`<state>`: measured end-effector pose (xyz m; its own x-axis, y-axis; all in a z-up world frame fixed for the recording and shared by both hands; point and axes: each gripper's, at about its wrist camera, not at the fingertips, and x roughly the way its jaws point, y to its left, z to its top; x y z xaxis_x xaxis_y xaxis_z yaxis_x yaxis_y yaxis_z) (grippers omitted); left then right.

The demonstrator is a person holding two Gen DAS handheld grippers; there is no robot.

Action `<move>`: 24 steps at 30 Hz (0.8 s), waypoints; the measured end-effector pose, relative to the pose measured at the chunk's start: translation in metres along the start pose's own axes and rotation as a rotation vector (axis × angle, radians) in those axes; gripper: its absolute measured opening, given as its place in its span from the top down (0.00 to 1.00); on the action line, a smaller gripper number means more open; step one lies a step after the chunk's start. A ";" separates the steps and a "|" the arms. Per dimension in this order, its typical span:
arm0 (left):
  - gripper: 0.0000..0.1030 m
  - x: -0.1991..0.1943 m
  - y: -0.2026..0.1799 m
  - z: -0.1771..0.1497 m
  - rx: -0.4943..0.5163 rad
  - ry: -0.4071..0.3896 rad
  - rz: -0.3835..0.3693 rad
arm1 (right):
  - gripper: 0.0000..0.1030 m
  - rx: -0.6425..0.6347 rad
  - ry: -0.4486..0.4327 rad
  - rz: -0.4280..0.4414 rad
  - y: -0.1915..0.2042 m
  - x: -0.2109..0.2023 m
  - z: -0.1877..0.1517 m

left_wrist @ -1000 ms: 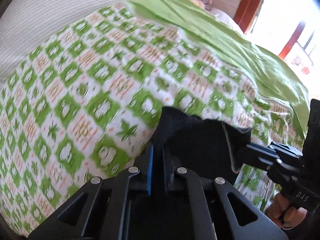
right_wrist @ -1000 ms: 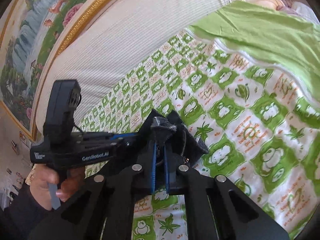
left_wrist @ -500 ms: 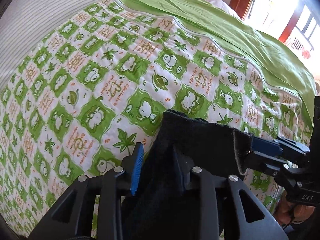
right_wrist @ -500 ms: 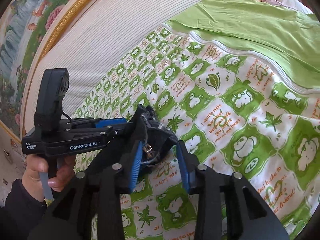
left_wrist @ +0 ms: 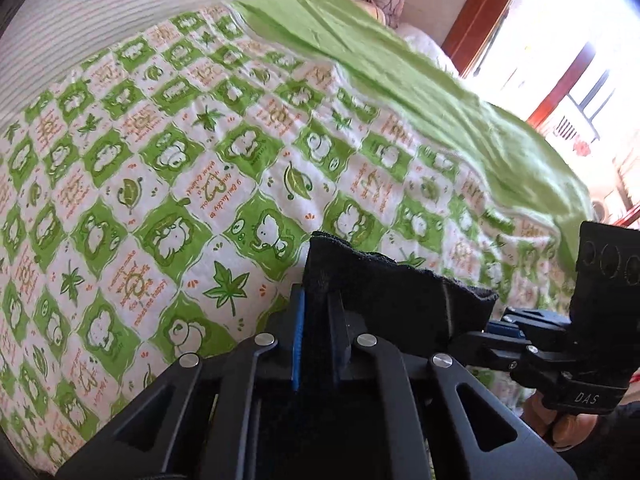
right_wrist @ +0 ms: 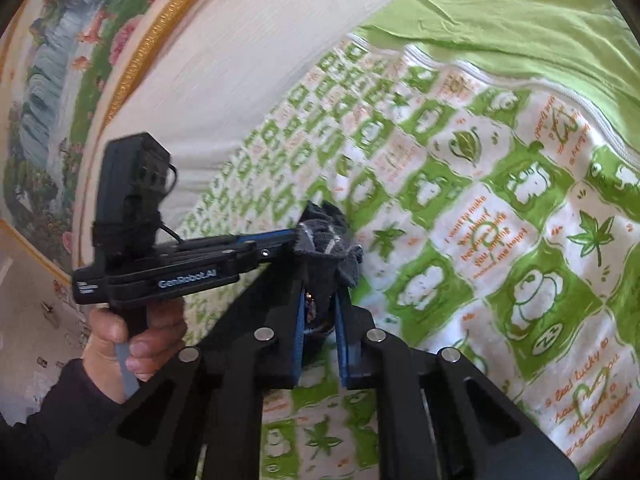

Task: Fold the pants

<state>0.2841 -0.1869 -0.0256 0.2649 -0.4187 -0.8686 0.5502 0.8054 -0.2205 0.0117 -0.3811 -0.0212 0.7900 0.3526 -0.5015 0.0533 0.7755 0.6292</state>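
You have the pants pinched at both ends of one short black edge, raised above the green-checked quilt — that edge is what your coming move turns on. Your left gripper has just closed again and its jaws are clamped on the cloth, with the fabric running up out of the pads and off to the right, where your right gripper comes in from the side. In the right wrist view your right gripper has likewise been closing, and a bunched wad of dark cloth with a bit of metal hardware sits between its blue pads. The rest of the garment hangs out of sight below. Neither hand is nearer, so I judge both must carry the edge toward the quilt together.
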 end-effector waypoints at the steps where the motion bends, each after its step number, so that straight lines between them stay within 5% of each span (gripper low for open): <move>1: 0.92 -0.010 0.000 -0.001 -0.007 -0.023 -0.006 | 0.86 -0.007 -0.006 0.010 0.007 0.000 0.001; 14: 0.92 -0.129 0.005 -0.057 -0.122 -0.237 -0.026 | 0.86 -0.190 0.010 0.229 0.101 -0.014 -0.016; 24: 0.92 -0.173 0.040 -0.149 -0.287 -0.306 -0.020 | 0.86 -0.264 0.189 0.376 0.150 0.023 -0.060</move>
<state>0.1418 -0.0199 0.0495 0.5031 -0.5056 -0.7009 0.3264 0.8621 -0.3876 0.0008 -0.2247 0.0262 0.5992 0.7031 -0.3829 -0.3899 0.6740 0.6275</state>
